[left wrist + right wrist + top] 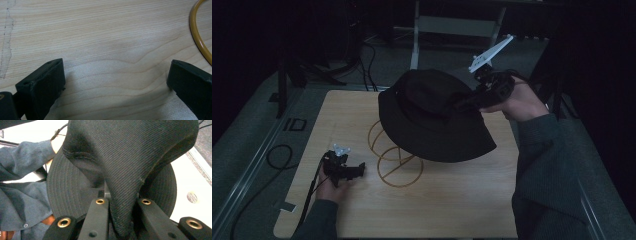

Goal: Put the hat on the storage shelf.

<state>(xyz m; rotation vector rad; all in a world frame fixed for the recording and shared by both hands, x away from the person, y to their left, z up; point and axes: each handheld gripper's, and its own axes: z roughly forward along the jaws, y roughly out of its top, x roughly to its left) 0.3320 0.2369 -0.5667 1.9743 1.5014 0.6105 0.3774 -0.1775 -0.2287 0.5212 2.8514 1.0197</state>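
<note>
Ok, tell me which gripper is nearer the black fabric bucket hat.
Right. The right gripper is clamped on the crown of the black fabric bucket hat, holding it above the table. The left gripper is open, low over the wooden tabletop, apart from the hat.

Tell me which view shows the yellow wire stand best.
The high view: the yellow wire stand shows its rings and round base under the black bucket hat. The left gripper view shows one curved piece only.
</note>
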